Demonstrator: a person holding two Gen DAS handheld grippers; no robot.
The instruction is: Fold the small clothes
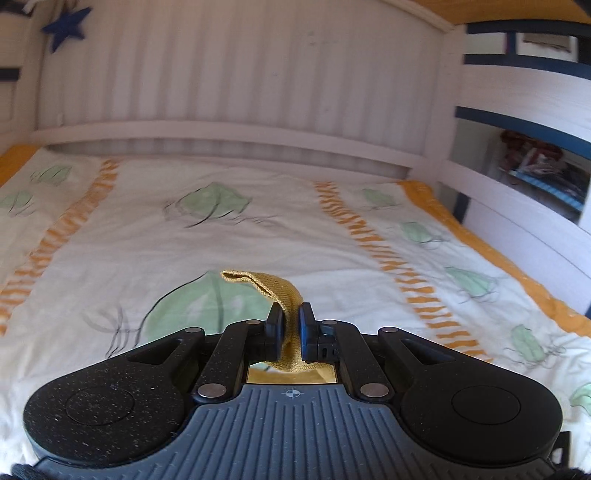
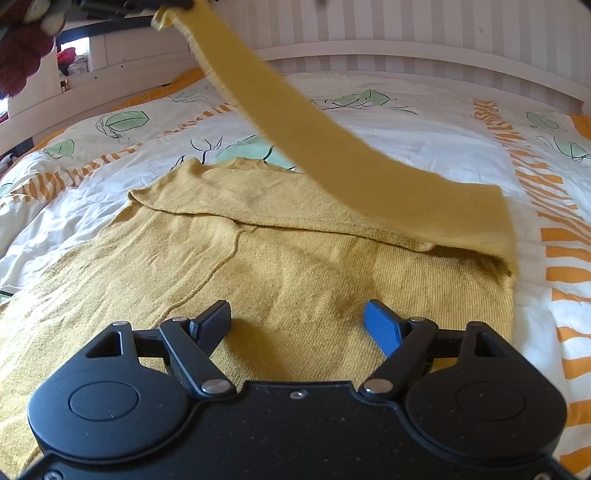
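A mustard-yellow knitted sweater (image 2: 258,266) lies spread on the bed cover, one sleeve folded across its upper part. The other sleeve (image 2: 295,122) is lifted in a long band up to the top left of the right wrist view, where my left gripper (image 2: 162,4) holds its cuff. In the left wrist view my left gripper (image 1: 290,323) is shut on the sleeve cuff (image 1: 258,282), high above the bed. My right gripper (image 2: 297,321) is open and empty, low over the sweater's body, its fingers apart on either side.
A white bed cover (image 1: 258,240) with green leaves and orange stripes fills both views. A white slatted headboard (image 1: 240,74) stands behind. Shelves with clutter (image 1: 546,173) are at the right. A dark red plush object (image 2: 22,51) sits top left.
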